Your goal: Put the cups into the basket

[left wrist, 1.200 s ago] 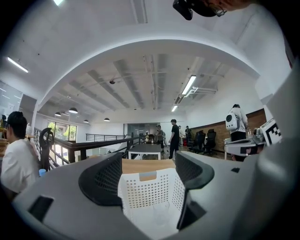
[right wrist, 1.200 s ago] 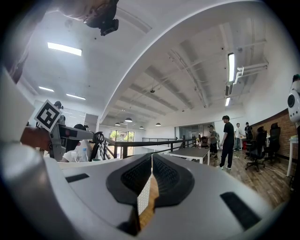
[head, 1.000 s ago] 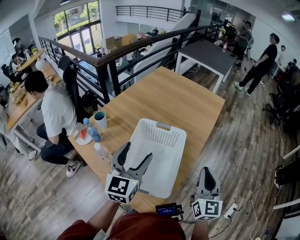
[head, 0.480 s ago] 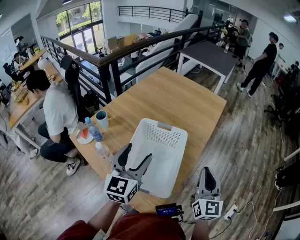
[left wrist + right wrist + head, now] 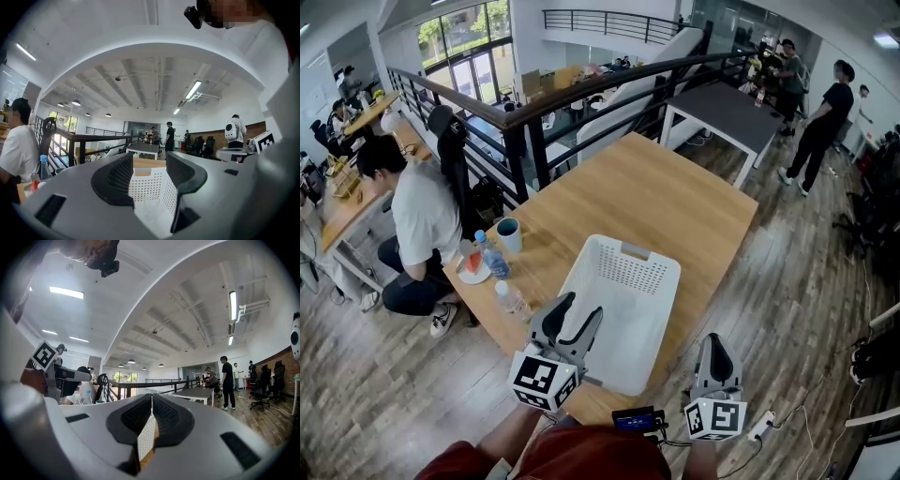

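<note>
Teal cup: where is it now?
Head view, left: the teal cup stands at the wooden table's edge, beside a water bottle, left of the white basket.

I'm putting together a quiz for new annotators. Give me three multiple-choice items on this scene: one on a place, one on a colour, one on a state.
1. Where does the basket stand?
A) on the floor
B) on the wooden table
C) on a shelf

2. What colour is the basket?
A) white
B) red
C) black

3. How do the jaws of the right claw stand?
A) wide apart
B) clamped on a bottle
C) together, with nothing held

Answers:
1 B: the head view shows it resting on the wood top.
2 A: its perforated walls and rim are white.
3 C: the right gripper view shows the two pads meeting with nothing between them.
</note>
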### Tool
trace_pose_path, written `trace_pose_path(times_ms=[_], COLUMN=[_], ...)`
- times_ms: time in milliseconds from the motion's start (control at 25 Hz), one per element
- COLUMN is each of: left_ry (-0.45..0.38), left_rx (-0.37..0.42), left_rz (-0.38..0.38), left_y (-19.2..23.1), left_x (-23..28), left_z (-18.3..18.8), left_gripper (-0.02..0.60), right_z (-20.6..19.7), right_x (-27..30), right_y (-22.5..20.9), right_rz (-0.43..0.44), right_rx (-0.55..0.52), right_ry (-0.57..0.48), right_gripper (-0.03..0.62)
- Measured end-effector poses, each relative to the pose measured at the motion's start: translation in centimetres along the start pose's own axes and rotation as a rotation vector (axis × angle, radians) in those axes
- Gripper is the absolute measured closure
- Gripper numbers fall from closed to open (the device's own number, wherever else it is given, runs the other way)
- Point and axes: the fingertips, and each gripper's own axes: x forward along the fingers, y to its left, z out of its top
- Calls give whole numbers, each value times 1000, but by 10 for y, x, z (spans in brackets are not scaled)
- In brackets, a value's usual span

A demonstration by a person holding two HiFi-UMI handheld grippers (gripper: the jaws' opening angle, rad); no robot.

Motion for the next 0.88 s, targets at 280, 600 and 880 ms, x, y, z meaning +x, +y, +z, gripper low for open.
trace_pose_path(times_ms=[280, 600, 880], left_ry=[-7, -26, -50], left_rx=[-2, 18, 5], left_rz=[5, 54, 71], left_y=[-5, 4, 9], left_x=[-3, -9, -15], left_z=[-3, -7, -8], left_gripper=[456, 574, 574], right_z=[0, 1, 1], right_x=[1, 3, 5], right_y=[3, 9, 13], right_rz=[-1, 9, 22], right_rx=[12, 7, -12], right_ry=[3, 2, 9], right_gripper=[582, 582, 582])
